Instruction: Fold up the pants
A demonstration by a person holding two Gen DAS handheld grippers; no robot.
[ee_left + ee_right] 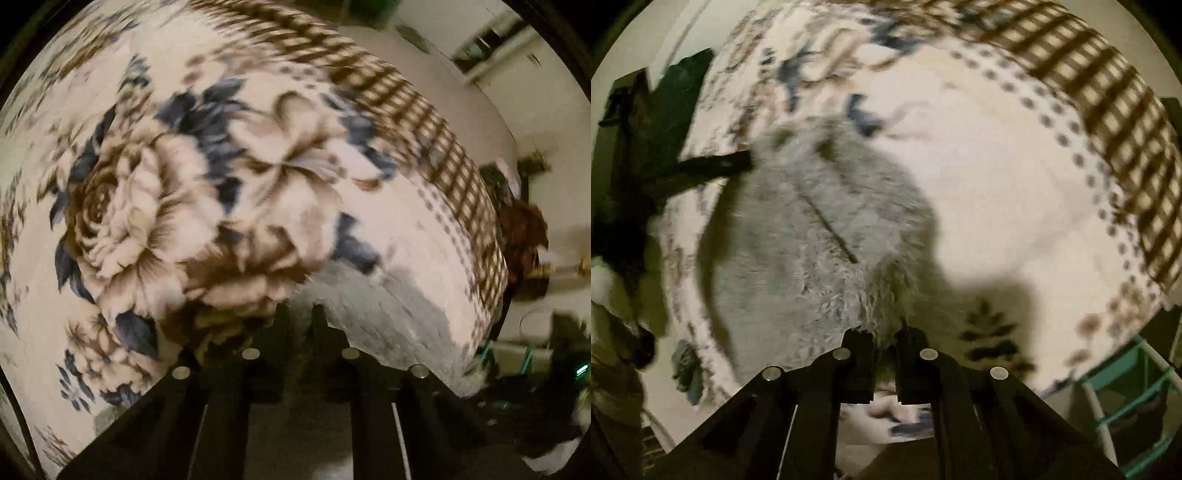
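Grey fluffy pants [820,229] lie spread on a floral blanket [997,166], blurred in both views. My right gripper [886,339] points down at their near edge, its fingers drawn close with a tuft of grey fleece pinched between them. In the left wrist view my left gripper [300,314] is shut on another edge of the pants [399,314], grey fuzz showing between the narrow black fingers. In the right wrist view a black bar, apparently the left gripper [738,162], meets the pants' far left corner.
The blanket's brown checked border [443,147] marks the bed's edge. A teal rack [1126,398] stands beside the bed at lower right. Dark green cloth [683,92] lies at the upper left. Brown clutter [524,229] sits beyond the bed.
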